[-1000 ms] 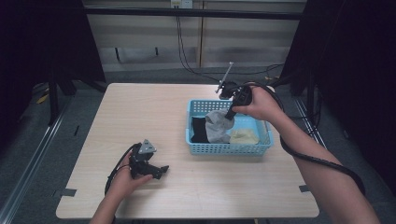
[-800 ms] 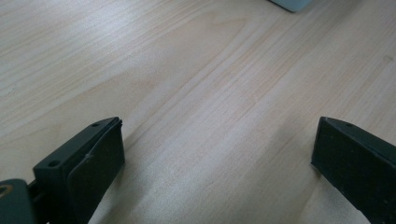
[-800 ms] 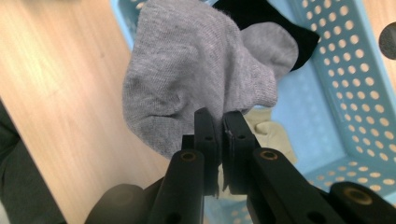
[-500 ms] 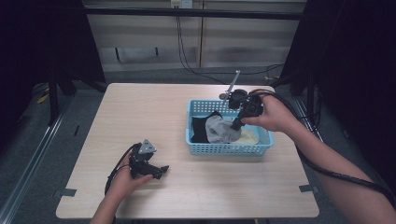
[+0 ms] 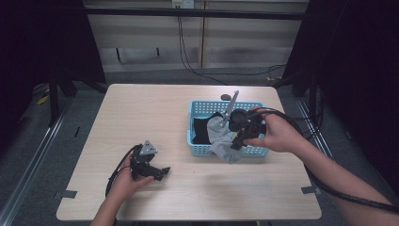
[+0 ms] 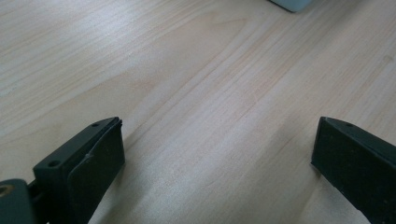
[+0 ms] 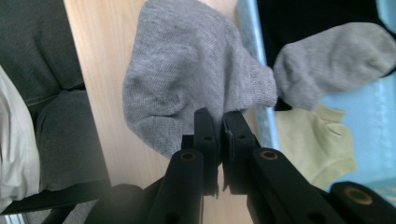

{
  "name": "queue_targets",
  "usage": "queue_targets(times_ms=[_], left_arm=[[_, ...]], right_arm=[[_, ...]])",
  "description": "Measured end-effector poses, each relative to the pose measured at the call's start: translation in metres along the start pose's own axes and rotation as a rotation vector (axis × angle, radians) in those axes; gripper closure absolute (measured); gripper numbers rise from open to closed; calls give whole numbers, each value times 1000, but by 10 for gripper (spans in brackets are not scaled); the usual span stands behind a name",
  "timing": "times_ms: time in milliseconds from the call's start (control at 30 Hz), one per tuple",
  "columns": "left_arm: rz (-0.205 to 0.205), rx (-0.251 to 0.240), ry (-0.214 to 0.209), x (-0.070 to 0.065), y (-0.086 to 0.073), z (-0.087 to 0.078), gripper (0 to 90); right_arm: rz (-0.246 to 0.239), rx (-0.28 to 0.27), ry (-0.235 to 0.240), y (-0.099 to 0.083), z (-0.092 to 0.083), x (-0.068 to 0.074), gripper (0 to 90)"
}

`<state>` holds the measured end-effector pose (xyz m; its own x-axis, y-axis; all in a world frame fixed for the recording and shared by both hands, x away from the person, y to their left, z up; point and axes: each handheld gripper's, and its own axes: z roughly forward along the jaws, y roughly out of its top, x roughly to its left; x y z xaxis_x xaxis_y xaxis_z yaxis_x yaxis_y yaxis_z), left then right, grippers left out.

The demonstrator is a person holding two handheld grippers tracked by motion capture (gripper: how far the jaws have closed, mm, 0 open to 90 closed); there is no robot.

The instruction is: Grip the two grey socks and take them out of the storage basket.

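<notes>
Pale wood worktop point(image 5: 141, 117) carries 1 blue basket point(image 5: 202, 149) near its right edge. 1 grey sock point(image 7: 187, 70) hangs over the basket's near wall, pinched in the right gripper point(image 7: 220, 123); 1 yellow sock point(image 7: 317, 144) lies inside. Near the front-left corner, the left gripper point(image 6: 215, 154) rests with jaws spread, nothing between them.
</notes>
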<state>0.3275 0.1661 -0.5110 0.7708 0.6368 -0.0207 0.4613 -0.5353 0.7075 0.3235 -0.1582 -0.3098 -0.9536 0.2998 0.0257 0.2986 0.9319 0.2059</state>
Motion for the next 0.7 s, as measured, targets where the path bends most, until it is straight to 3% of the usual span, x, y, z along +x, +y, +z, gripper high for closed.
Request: queue_targets(times_ms=[100,167,267,433,600,700], left_arm=[[-6,-1,-3,0,0,0,18],[-5,-1,-2,0,0,0,18],[-2,1,0,0,0,0,18],[7,7,-1,0,0,0,18],[7,7,-1,0,0,0,18],[7,7,-1,0,0,0,18]], right_arm=[[-20,19,12,0,14,9,858],[-26,27,18,1,19,11,858],[-48,54,31,2,41,15,858],[-64,76,51,5,63,20,853],[-65,81,60,7,74,21,847],[-53,71,67,9,77,21,788]])
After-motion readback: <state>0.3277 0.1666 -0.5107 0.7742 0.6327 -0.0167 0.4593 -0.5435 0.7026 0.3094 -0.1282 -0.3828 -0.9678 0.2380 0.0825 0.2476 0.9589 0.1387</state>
